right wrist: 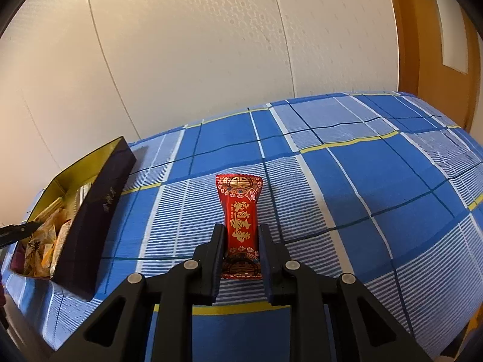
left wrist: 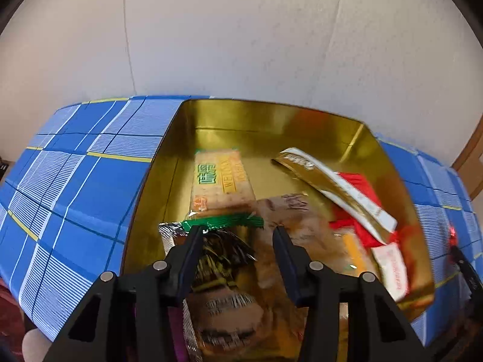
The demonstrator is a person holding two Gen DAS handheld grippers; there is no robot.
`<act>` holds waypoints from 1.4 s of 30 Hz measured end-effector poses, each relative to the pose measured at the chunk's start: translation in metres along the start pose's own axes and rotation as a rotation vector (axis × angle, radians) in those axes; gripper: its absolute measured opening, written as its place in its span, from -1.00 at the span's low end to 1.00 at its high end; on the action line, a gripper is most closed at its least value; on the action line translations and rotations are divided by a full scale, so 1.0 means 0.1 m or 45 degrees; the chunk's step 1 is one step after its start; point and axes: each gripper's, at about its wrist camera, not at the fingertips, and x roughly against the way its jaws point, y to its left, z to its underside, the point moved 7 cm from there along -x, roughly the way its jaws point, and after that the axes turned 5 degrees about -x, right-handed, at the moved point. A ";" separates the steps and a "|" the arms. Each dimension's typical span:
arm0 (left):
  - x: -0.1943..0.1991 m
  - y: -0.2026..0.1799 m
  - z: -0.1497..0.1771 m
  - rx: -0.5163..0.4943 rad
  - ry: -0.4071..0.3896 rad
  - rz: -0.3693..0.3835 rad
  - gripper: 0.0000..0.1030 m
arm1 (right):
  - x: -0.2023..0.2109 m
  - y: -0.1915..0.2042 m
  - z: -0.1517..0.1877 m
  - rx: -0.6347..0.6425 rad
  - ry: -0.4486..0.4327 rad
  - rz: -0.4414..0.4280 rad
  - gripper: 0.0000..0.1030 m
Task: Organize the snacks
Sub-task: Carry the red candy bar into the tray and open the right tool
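A gold-lined tin box (left wrist: 271,120) sits on the blue checked cloth and holds several snack packets, among them a green-edged cracker pack (left wrist: 219,184), a gold stick pack (left wrist: 332,184) and red packets (left wrist: 359,208). My left gripper (left wrist: 238,232) is open and empty above the box, over a brown packet (left wrist: 289,235). In the right wrist view the box (right wrist: 90,208) is at the left with its dark outer wall. My right gripper (right wrist: 240,232) is shut on a red candy packet (right wrist: 241,214) with gold characters, resting on the cloth.
The blue checked cloth (right wrist: 362,181) covers the table, whose far edge meets a cream wall (right wrist: 211,45). A wooden door frame (right wrist: 437,45) stands at the right. The left gripper's tip (right wrist: 18,229) shows over the box at the far left.
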 end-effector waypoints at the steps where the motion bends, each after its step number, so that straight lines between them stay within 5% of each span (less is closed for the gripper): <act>1: -0.04 0.02 -0.03 0.003 0.007 -0.014 -0.06 | 0.02 0.02 0.01 0.007 -0.004 -0.004 -0.58; 3: -0.11 0.10 -0.08 0.029 0.033 -0.052 -0.06 | 0.03 0.05 0.01 0.019 -0.011 -0.006 -0.58; 7: -0.08 0.21 -0.12 0.133 0.030 0.018 -0.06 | 0.06 0.11 0.00 0.037 -0.014 -0.007 -0.58; 11: 0.10 0.13 -0.08 0.099 -0.016 0.059 -0.06 | 0.13 0.25 -0.03 0.070 -0.008 -0.053 -0.58; 21: 0.46 -0.06 0.15 0.084 -0.046 0.127 -0.05 | 0.23 1.18 -0.08 0.278 0.028 -0.244 -0.58; 29: 0.68 -0.13 0.34 0.065 -0.060 0.171 -0.05 | 0.04 1.95 0.00 0.455 0.189 -0.388 -0.57; 42: 0.85 -0.18 0.53 0.004 -0.066 0.153 -0.05 | -0.43 2.77 0.13 0.714 0.340 -0.407 -0.57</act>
